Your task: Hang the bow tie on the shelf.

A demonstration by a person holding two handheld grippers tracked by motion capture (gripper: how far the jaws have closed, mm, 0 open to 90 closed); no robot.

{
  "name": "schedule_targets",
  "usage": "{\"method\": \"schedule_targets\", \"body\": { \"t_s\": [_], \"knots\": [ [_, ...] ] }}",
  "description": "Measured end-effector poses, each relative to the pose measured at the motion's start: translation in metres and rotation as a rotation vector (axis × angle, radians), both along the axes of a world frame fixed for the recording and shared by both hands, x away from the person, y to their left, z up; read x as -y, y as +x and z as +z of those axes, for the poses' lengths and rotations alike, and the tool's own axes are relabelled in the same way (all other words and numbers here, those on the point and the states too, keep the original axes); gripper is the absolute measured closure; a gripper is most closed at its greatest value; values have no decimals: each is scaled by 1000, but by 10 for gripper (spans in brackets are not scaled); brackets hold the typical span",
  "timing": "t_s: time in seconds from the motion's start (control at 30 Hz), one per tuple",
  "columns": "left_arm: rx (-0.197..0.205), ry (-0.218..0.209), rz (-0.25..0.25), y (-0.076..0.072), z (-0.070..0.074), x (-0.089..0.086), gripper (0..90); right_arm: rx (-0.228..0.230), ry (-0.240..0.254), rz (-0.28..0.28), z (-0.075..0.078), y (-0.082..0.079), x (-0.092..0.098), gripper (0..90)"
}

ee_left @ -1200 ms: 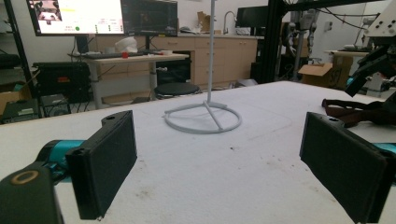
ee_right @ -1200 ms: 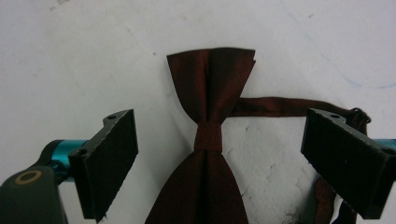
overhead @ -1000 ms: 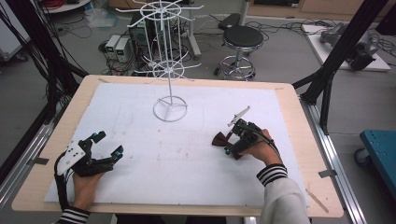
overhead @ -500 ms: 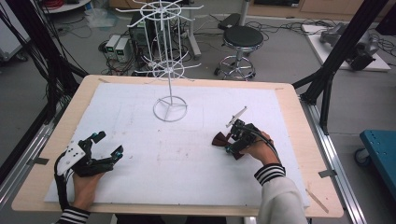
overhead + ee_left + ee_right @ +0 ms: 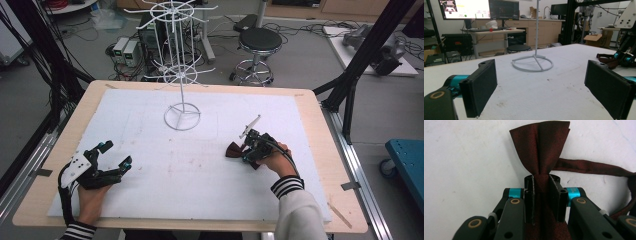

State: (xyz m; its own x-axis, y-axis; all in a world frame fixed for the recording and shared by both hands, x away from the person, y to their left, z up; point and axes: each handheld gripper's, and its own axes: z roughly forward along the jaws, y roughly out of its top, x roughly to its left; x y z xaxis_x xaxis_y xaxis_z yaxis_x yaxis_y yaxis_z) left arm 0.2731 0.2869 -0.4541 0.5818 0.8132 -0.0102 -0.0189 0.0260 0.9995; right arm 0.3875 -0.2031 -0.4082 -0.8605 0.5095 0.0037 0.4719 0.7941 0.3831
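A dark red bow tie [image 5: 541,147] lies on the white mat, and my right gripper [image 5: 541,182] is shut on its middle knot. Its strap [image 5: 589,167] trails off to the right. In the high view the bow tie [image 5: 233,150] pokes out left of the right gripper [image 5: 250,150] at the mat's right side. My left gripper [image 5: 114,155] rests at the front left, jaws wide open with nothing between them. Its black pads [image 5: 480,87] frame the white wire display stand [image 5: 532,63], which rises at the middle back of the mat [image 5: 182,117].
The white mat [image 5: 165,175] covers a wooden table [image 5: 320,130]. Beyond the far edge stand a black stool [image 5: 257,42], cables and boxes on the floor. Black frame posts [image 5: 357,65] flank the table at the right.
The right gripper has shifted slightly on the bow tie and stays shut on it. The left gripper has barely moved.
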Motion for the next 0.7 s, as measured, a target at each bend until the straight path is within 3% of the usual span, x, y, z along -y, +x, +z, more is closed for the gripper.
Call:
{"method": "schedule_targets", "body": {
  "t_s": [0.23, 0.5, 0.7],
  "knots": [
    [2, -2, 0, 0, 0, 0, 113, 13, 49, 2, 5, -1, 1, 765],
    [2, -3, 1, 0, 0, 0, 113, 68, 215, -54, 19, -2, 5, 765],
    [3, -6, 1, 0, 0, 0, 113, 123, 307, -64, 28, -3, 8, 764]
  ]
}}
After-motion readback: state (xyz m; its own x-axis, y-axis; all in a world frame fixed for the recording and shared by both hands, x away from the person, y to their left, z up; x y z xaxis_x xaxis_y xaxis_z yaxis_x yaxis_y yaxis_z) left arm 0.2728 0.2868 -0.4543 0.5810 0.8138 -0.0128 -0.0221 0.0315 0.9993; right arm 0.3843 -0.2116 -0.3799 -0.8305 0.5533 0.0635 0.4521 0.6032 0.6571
